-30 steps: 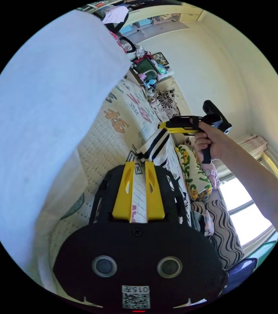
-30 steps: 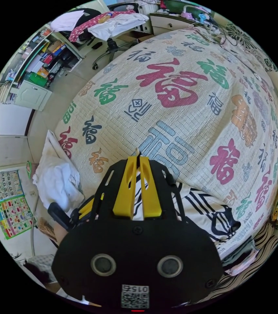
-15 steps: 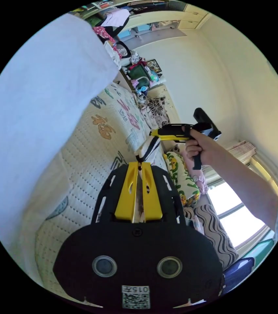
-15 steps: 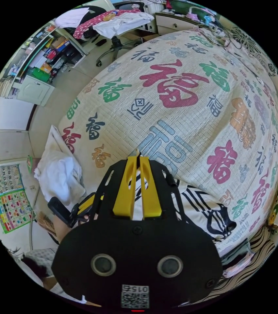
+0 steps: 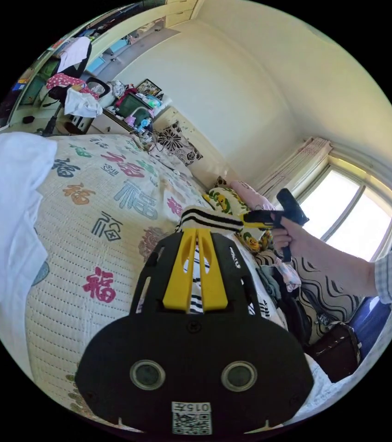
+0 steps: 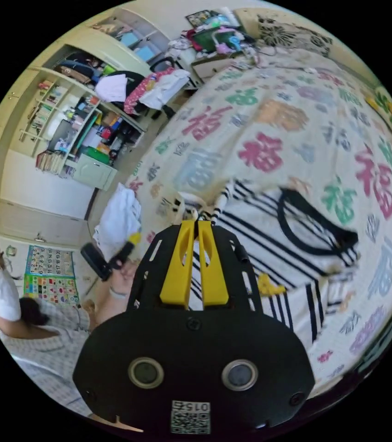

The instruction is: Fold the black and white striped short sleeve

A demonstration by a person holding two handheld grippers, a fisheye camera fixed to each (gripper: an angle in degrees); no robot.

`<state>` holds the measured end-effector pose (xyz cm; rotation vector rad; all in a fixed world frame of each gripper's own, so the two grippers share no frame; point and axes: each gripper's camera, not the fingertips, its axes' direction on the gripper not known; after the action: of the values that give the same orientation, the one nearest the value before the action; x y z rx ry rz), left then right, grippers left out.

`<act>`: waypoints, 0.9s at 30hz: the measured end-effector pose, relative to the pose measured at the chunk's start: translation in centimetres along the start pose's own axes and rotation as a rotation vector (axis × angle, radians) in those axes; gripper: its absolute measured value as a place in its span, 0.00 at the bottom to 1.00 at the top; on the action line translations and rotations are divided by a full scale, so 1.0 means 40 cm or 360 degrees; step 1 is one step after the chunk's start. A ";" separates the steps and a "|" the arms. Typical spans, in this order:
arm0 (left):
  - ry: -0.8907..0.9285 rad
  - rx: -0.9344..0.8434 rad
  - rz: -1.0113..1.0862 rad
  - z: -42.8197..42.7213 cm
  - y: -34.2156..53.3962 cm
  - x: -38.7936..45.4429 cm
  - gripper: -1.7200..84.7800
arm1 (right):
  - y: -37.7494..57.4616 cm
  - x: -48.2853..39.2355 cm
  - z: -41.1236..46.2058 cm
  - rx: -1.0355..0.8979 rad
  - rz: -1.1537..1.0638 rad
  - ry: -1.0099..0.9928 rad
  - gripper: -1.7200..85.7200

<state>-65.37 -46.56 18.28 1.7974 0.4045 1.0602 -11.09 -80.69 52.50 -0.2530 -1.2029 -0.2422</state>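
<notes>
The black and white striped short sleeve shirt [image 6: 260, 230] lies spread on the printed bedspread [image 6: 269, 119], its black collar [image 6: 311, 225] toward the right. My right gripper [image 6: 197, 224] is shut on the shirt's edge at its jaw tips. In the left gripper view a striped band of the shirt [image 5: 212, 220] stretches from my left gripper [image 5: 197, 231], shut on it, across to the right gripper [image 5: 253, 220], which a hand [image 5: 290, 237] holds. The left gripper [image 6: 129, 244] also appears in the right gripper view, held by a hand low on the left.
A white garment [image 5: 2, 207] lies at the bed's edge [image 6: 117, 221]. Pillows [image 5: 225, 200] and a clothes pile [image 5: 288, 285] sit near the window. A chair draped with clothes [image 6: 149, 87], shelves [image 6: 71, 124] and a cluttered desk stand beyond the bed. The person stands at the lower left.
The shirt, earlier bunched and hanging between the grippers, now lies spread out on the bedspread. Both cameras have swung, and the white garment fills much less of the left gripper view.
</notes>
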 end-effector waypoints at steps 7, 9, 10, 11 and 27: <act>0.0077 -0.0307 0.0075 0.156 0.056 0.066 0.11 | 0.168 0.197 -0.014 -0.0035 0.0305 0.0075 0.07; -0.0017 -0.0390 0.0295 0.243 0.066 0.133 0.12 | 0.157 0.181 -0.018 -0.0005 0.0221 0.0075 0.10; -0.0046 -0.0415 0.0348 0.270 0.070 0.147 0.13 | 0.151 0.176 -0.016 -0.0011 0.0197 0.0089 0.10; -0.0102 -0.0475 0.0445 0.326 0.079 0.169 0.13 | 0.137 0.165 -0.008 -0.0035 0.0148 0.0117 0.11; 0.0003 -0.0634 0.0525 0.346 0.194 0.148 0.12 | 0.329 0.101 -0.074 -0.0632 -0.0388 0.0017 0.05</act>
<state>-52.27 -54.21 25.81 1.5308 -0.1072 1.2669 -2.93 -69.40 54.45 -0.4496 -1.1680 -0.6970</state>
